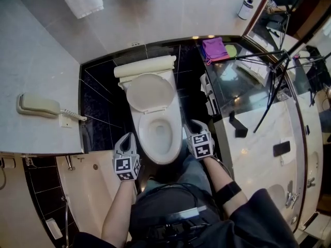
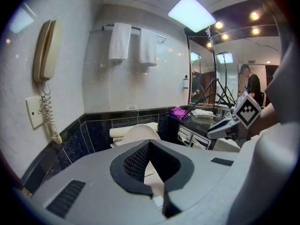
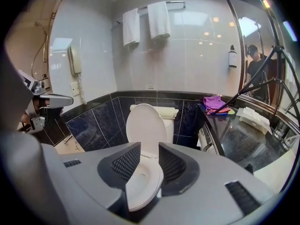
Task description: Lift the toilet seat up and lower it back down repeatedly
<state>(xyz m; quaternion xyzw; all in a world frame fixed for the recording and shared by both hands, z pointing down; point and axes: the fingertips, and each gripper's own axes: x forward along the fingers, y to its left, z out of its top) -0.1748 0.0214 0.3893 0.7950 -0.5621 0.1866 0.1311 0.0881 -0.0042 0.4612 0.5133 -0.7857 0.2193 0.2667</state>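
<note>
One toilet, black-tiled corner. Toilet seat (image 1: 161,157) is down flat on the bowl; one lid (image 1: 150,92) stands up against the cistern (image 1: 145,66).

Two tools. Left tool (image 1: 127,138) sits just beside the bowl's left edge. Its jaw tips meet and there's nothing between them. Right tool (image 1: 195,127) is just beside the bowl's right edge with its jaws part open. In the right gripper view the seat's front rim shows in the gap, but the pads aren't clamping it, so it holds nothing.

Two white towels (image 3: 131,27) (image 3: 159,20) hang on one rail above. One wall phone (image 1: 39,106) with a coiled cord is on the left. On the dark worktop (image 1: 248,149) at the right lies one purple cloth (image 1: 214,49). One bottle (image 1: 246,8) is on the wall near the mirror.
</note>
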